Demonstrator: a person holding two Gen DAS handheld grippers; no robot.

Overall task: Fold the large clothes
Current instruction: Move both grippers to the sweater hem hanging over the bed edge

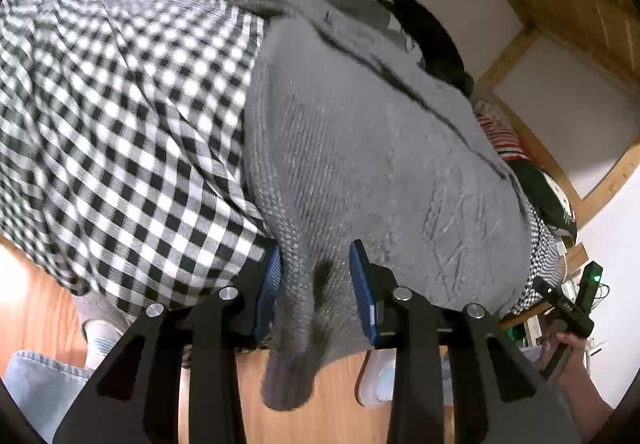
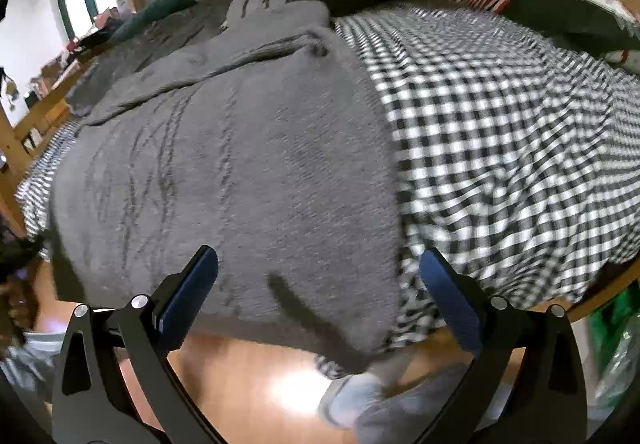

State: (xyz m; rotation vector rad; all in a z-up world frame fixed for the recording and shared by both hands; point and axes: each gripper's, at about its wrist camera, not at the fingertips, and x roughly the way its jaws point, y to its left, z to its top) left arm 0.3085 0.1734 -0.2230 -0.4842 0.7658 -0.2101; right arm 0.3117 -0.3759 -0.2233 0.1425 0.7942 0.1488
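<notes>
Jaws, left: left gripper (image 1: pixel 316 292) stands partly parted, blue pads on either side of a hanging fold of the grey knit sweater (image 1: pixel 360 164); whether they pinch it, cannot tell.
Jaws, right: right gripper (image 2: pixel 320 300) spread wide, holding nothing, over the sweater's near hem.
Sweater: lies flat on the bed, its edge drooping over the side.
Bed: black-and-white checked cover (image 2: pixel 500 132), wooden frame (image 1: pixel 532 56).
Room: wood floor (image 1: pixel 36 308), white walls, dark clothes piled at the far side.
</notes>
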